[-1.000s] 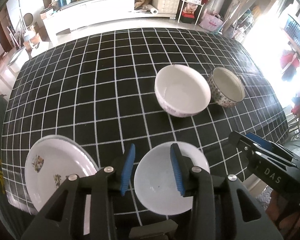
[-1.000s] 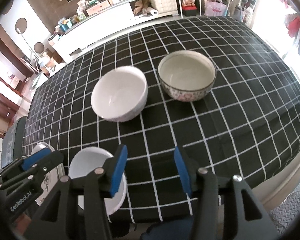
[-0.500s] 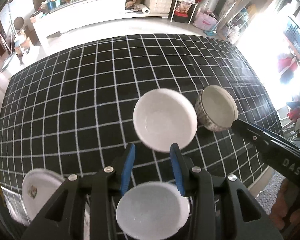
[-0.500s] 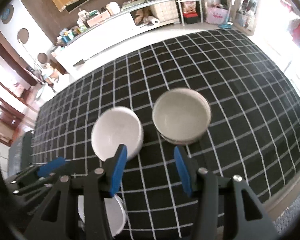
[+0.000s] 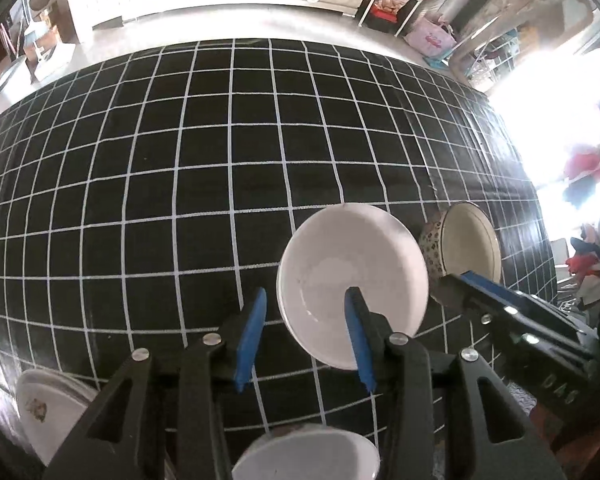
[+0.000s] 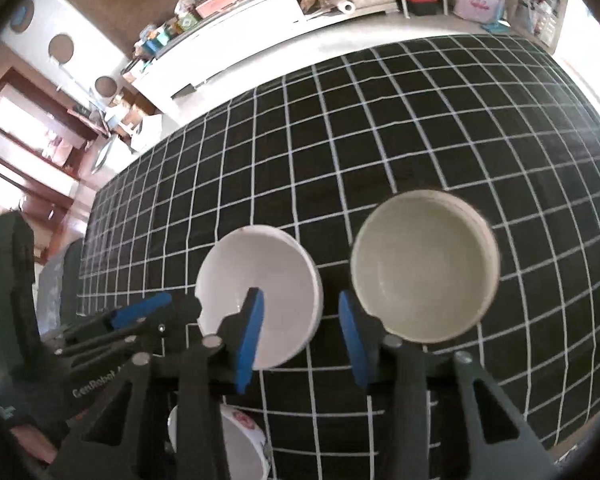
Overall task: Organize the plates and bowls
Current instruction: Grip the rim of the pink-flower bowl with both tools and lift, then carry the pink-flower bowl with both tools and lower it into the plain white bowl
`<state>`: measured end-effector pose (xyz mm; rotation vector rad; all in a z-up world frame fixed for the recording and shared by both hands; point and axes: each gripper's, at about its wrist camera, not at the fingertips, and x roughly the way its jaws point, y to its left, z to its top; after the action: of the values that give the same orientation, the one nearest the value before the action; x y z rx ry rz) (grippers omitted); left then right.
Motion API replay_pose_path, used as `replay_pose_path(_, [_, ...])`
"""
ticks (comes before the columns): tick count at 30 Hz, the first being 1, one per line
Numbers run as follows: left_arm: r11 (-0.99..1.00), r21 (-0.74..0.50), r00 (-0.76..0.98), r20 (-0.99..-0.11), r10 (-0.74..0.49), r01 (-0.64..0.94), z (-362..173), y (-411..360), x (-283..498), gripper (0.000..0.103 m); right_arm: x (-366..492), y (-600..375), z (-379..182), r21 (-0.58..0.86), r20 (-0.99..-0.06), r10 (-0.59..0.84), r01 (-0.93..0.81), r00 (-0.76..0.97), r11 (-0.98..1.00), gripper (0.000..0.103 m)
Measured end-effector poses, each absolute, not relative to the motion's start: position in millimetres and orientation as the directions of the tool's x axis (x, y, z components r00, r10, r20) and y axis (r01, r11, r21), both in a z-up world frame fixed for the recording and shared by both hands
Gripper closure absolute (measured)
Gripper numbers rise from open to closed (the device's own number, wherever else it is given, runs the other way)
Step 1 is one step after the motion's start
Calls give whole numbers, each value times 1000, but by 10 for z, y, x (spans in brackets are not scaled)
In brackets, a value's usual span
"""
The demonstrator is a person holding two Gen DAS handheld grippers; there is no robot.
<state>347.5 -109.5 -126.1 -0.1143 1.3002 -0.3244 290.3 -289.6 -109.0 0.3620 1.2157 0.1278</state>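
On the checked cloth (image 5: 204, 168), white bowl (image 5: 352, 280) and patterned bowl (image 5: 470, 240) sit empty; both tongs (image 5: 306, 334) (image 6: 300, 338) narrow, holding nothing.

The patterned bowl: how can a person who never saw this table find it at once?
On the black checked tablecloth, two bowls stand side by side. The patterned bowl is the right one; unlike the plain white bowl, it has a cream inside and small flowers outside.

white bowl (image 5: 352, 276): glazed ceramic, smooth, glossy. patterned bowl (image 6: 424, 276): ceramic, cream glazed inside, printed floral outside, slight sheen. floral plate (image 5: 44, 412): glossy white ceramic with decal. table (image 5: 180, 160): covered in black cloth with white grid, matt, faint creases. left hand-held gripper (image 5: 306, 340): matt black plastic body, blue ribbed rubbery pads, shiny metal screws.
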Motion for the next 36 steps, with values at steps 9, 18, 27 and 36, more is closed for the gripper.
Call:
replay_pose_path(9, [949, -253, 216, -932, -291, 188, -1445, -1124, 3562, 78, 3007, -2853, -1266, 303, -911, 256, 105, 322, 947, 80])
replay_pose_path(18, [955, -224, 202, -944, -263, 195, -1587, -1069, 3563, 88, 3004, -2934, -1401, 254, -931, 213, 108, 296, 961, 90])
replay_pose_path(27, [957, -184, 206, -951, -231, 225, -1651, -1144, 3465, 90, 2841, -2989, -1435, 242, -939, 199, 131, 280, 961, 94])
replay_pose_path(36, [956, -189, 236, -941, -241, 223, -1320, -1075, 3166, 90, 2636, -2949, -1114, 252, -927, 198, 138, 319, 958, 93])
